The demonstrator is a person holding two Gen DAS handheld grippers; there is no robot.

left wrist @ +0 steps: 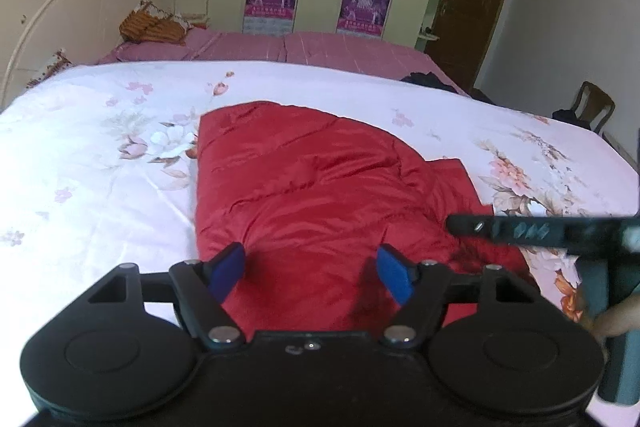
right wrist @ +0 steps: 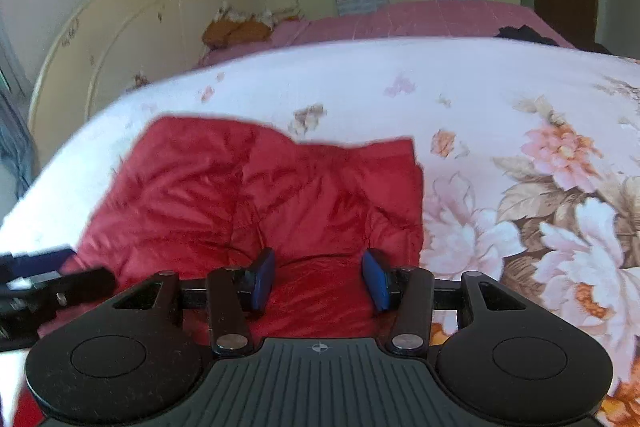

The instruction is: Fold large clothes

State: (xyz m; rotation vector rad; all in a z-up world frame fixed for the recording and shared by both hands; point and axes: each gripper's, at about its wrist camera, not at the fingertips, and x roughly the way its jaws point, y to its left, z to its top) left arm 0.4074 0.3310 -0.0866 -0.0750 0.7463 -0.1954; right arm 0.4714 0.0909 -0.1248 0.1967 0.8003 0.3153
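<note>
Left wrist view: the left gripper point(left wrist: 311, 269) hangs over the near edge of the red padded jacket point(left wrist: 320, 179), blue pads spread apart, pinching nothing. The jacket lies on the floral bedsheet point(left wrist: 100, 167).

Right wrist view: the right gripper point(right wrist: 320, 277), fingers likewise spread and empty, hovers above the jacket's point(right wrist: 248, 199) near right part.

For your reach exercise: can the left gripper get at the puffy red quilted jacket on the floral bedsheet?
Probably yes: the left gripper is open directly above the red jacket, nothing between them.
</note>
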